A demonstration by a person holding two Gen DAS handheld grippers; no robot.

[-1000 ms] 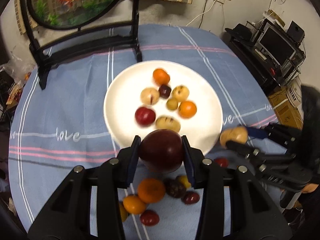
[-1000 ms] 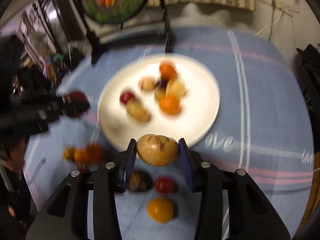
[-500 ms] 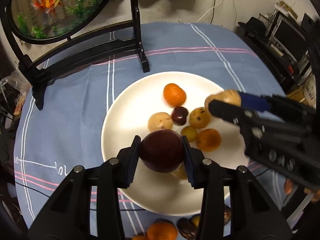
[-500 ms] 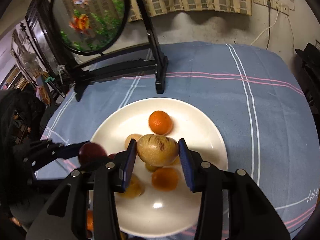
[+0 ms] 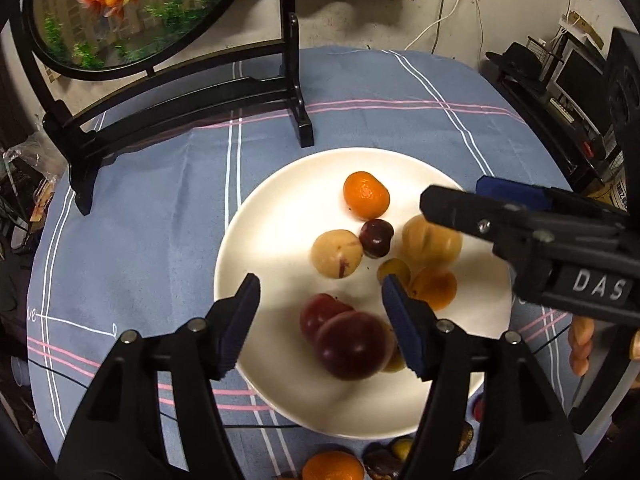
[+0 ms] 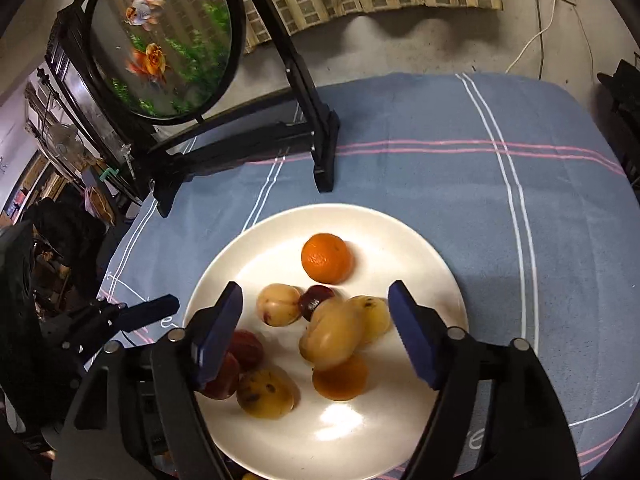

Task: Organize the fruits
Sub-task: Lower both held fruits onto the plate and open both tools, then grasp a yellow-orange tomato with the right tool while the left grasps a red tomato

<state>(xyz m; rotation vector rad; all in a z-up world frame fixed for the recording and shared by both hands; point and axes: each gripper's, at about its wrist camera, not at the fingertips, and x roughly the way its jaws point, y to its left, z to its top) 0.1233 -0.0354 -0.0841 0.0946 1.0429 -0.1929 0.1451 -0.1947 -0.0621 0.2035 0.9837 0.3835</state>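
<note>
A white plate holds several fruits. My left gripper is open above the plate's near side; the dark red plum lies below it on the plate beside another red fruit. My right gripper is open over the plate's middle; the tan fruit is just below it among the others, blurred. An orange tangerine sits at the plate's far side. The right gripper also shows in the left wrist view.
A round fish picture on a black stand stands behind the plate on the blue striped tablecloth. More loose fruits lie on the cloth near the plate's front edge. Shelves with electronics stand at right.
Both grippers have opened over the plate. The dark red plum has left the left gripper and the tan fruit has left the right gripper; both now lie among the plate's fruits.
</note>
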